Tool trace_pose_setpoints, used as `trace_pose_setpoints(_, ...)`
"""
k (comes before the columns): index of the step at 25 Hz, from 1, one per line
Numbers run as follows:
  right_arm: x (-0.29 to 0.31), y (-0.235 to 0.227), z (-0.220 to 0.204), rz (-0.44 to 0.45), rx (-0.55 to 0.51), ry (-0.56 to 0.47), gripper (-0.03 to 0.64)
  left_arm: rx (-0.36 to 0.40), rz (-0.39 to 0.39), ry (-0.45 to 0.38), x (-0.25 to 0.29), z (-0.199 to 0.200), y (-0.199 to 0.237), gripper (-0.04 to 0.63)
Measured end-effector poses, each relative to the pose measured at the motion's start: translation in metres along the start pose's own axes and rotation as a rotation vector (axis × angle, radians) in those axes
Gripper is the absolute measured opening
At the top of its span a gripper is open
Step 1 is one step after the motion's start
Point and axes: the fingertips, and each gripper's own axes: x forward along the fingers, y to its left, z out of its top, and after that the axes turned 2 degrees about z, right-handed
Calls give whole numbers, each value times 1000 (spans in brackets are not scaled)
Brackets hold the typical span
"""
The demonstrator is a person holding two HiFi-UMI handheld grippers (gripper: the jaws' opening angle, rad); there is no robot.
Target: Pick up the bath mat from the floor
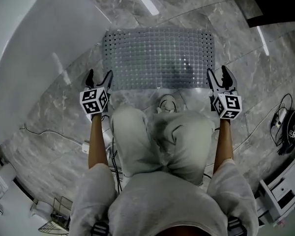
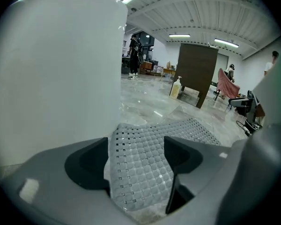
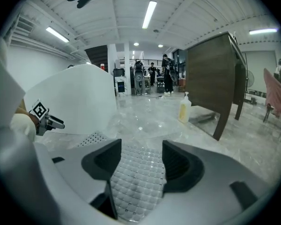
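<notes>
Jaws apart on both tools, a crouching person holds the left gripper (image 1: 99,75) and right gripper (image 1: 218,72) at the near corners of a translucent bath mat (image 1: 157,58). The mat lies on the grey marble floor (image 1: 246,48) at the person's 12 o'clock, with a white bathtub (image 1: 34,38) at 10 o'clock. Neither pair of jaws has closed on anything; each gripper view shows gridded mat surface framed in the gap, not pinched.

The mat's long axis runs from 9 to 3 o'clock across the head view, with one long edge facing the person and the grippers at its 7 and 5 o'clock corners.

Studded with small squares and rows of holes, the mat looks like soft rubber or vinyl: light, floppy and likely to sag between two holds. It may cling to the polished stone. The near corners look like the best places to grip, thin edge between the jaws, peeling upward evenly so it does not fold or slip.
</notes>
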Motion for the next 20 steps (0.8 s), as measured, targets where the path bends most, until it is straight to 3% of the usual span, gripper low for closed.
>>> trace_pose_setpoints(10,18,7,-43,10,-9,16,252,-43,-17,80,46,-69,3,402)
trace_pose_setpoints(20,27,-1,-53,15,-17,20,252,-46,9,202,95,-117,12,446)
